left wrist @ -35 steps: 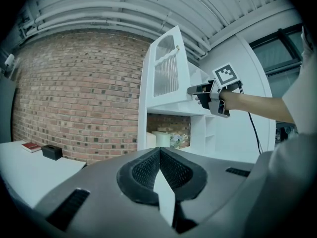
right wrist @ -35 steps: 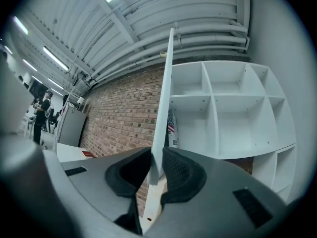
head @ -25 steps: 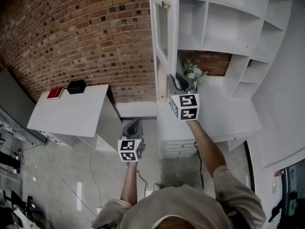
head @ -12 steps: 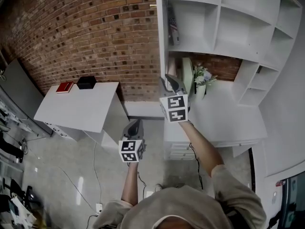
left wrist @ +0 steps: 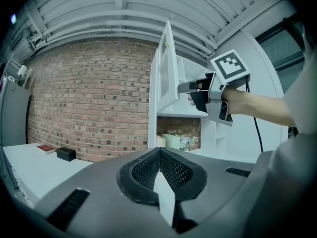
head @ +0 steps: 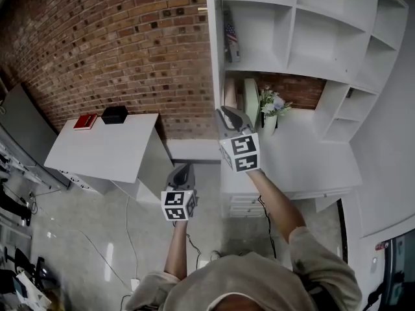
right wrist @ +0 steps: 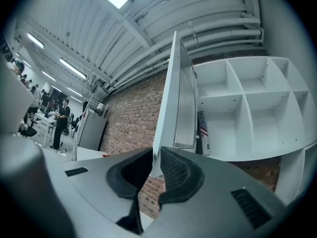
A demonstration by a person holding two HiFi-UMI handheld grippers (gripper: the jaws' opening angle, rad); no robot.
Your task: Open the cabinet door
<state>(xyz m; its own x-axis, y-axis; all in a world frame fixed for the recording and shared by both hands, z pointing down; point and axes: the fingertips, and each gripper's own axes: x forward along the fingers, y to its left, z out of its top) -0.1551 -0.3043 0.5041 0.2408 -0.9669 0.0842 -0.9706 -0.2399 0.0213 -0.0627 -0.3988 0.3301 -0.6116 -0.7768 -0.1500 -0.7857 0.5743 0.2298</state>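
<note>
The white cabinet door [head: 216, 44] stands swung out from the shelf unit and shows edge-on in the head view. My right gripper [head: 224, 111] is at its lower edge. In the right gripper view the door's [right wrist: 173, 98] bottom corner sits between the pads of the right gripper [right wrist: 155, 158], whose jaws are closing and press on it. The left gripper view shows that same door [left wrist: 166, 68] with the right gripper [left wrist: 190, 91] at it. My left gripper [head: 184, 167] hangs lower and to the left, over the floor, shut and empty [left wrist: 159, 153].
The open shelf unit [head: 311, 31] holds a small flag item [head: 229, 34]. Below it is a white desk [head: 311, 157] with a flower vase [head: 271, 105] and drawers [head: 243, 203]. A white table [head: 97, 151] at left carries a red book [head: 85, 121] and a black box [head: 114, 114]. The brick wall [head: 130, 44] is behind.
The door has swung further open toward the left, baring the shelf behind it. My right gripper moved left with the door's edge. The left gripper stayed put.
</note>
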